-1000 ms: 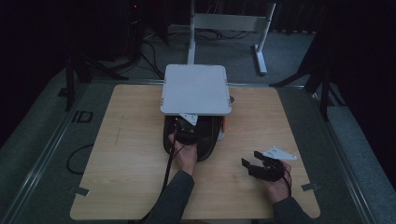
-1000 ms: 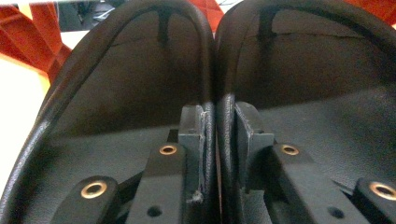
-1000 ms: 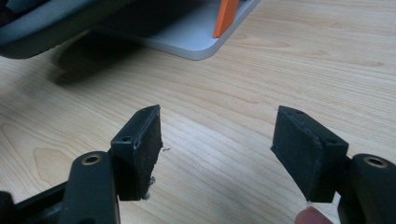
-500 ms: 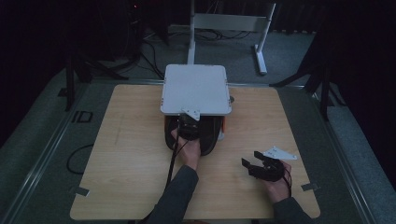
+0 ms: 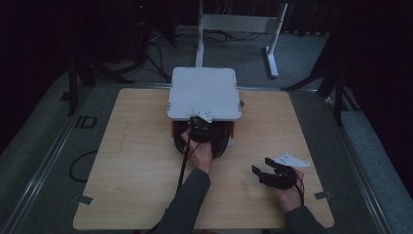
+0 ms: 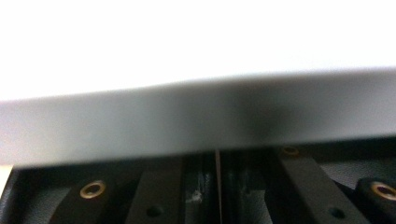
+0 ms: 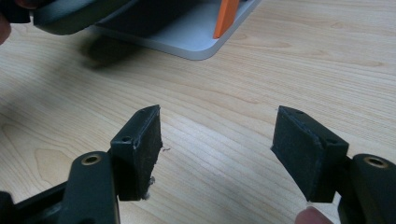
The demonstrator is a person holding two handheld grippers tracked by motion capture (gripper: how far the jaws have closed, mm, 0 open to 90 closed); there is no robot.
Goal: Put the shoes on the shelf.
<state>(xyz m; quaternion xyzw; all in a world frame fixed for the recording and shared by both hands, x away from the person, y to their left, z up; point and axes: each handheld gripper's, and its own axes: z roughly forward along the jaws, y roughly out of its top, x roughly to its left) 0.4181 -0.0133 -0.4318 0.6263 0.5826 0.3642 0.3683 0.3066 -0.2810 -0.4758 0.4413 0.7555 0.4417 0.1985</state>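
left gripper (image 5: 198,127): at the near edge of the grey lid (image 5: 203,92), over the black pan (image 5: 214,141), jaws nearly together, grip on lid edge can't be told | right gripper (image 7: 217,154): jaws wide apart, nothing between, over bare table (image 5: 131,170), near right | lid: table's far middle, above orange-legged base (image 7: 201,39)
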